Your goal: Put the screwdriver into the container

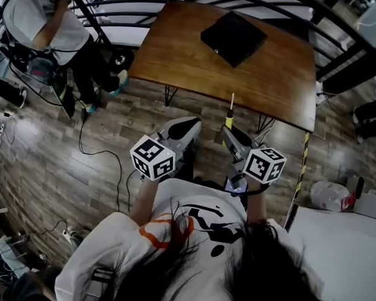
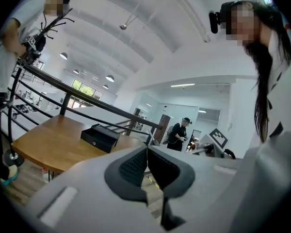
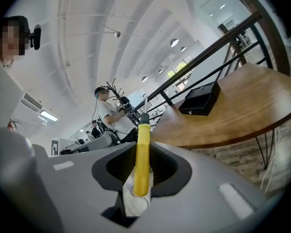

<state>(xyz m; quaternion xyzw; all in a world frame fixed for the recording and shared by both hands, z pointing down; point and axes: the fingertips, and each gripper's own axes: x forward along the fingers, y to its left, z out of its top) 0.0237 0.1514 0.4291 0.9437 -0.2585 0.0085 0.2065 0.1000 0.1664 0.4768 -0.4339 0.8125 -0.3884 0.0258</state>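
Black container (image 1: 233, 37) on table (image 1: 175, 55), contents unseen. Right gripper (image 1: 230, 132) clamps screwdriver (image 3: 142, 149), tip tableward; left gripper (image 1: 187, 125) jaws together, empty

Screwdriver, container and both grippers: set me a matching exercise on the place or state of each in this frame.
Things:
1. screwdriver
2. container
3. left gripper
4. right gripper

States:
a. shut, nothing between its jaws
b. black, resting on the wooden table
c. yellow handle, shaft pointing towards the table
d. shut on a tool's handle

Pairs: 1-c, 2-b, 3-a, 4-d
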